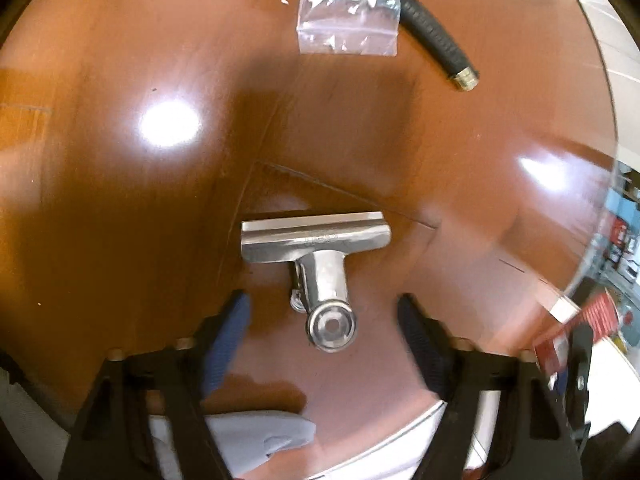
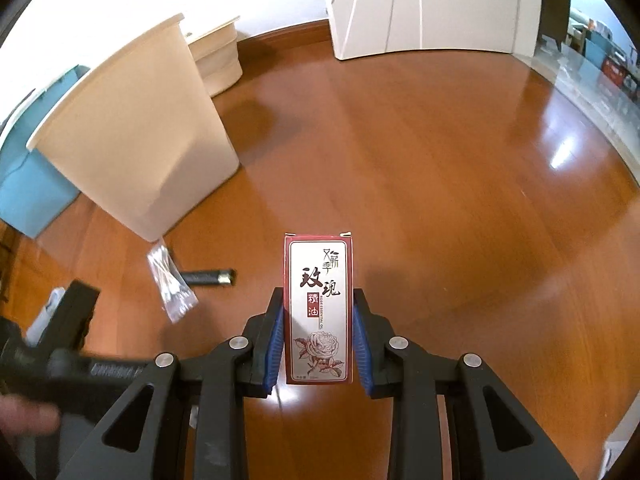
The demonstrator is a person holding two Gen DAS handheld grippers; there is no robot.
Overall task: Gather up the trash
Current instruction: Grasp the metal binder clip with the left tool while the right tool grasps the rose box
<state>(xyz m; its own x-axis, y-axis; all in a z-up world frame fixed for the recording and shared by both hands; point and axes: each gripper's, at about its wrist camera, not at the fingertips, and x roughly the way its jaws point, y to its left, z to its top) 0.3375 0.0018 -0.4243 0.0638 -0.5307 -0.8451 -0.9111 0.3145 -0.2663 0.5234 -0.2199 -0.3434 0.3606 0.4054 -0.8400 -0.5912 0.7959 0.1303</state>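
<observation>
A silver metal bulldog clip (image 1: 316,276) lies on the wooden floor. My left gripper (image 1: 324,304) is open, its fingers on either side of the clip's handle, just above the floor. A clear bag of cotton swabs (image 1: 349,8) and a black hose piece (image 1: 438,40) lie farther ahead; both also show in the right wrist view, the bag (image 2: 170,280) and the hose (image 2: 208,277). My right gripper (image 2: 319,312) is shut on a red and white rose-oil box (image 2: 319,308), held upright above the floor. A beige trash bin (image 2: 136,132) stands ahead to its left.
A second beige bin (image 2: 218,56) stands behind the first. A blue box (image 2: 28,184) sits at the left. White cabinet doors (image 2: 424,4) stand at the back. The left gripper's body (image 2: 60,344) shows at the lower left of the right wrist view.
</observation>
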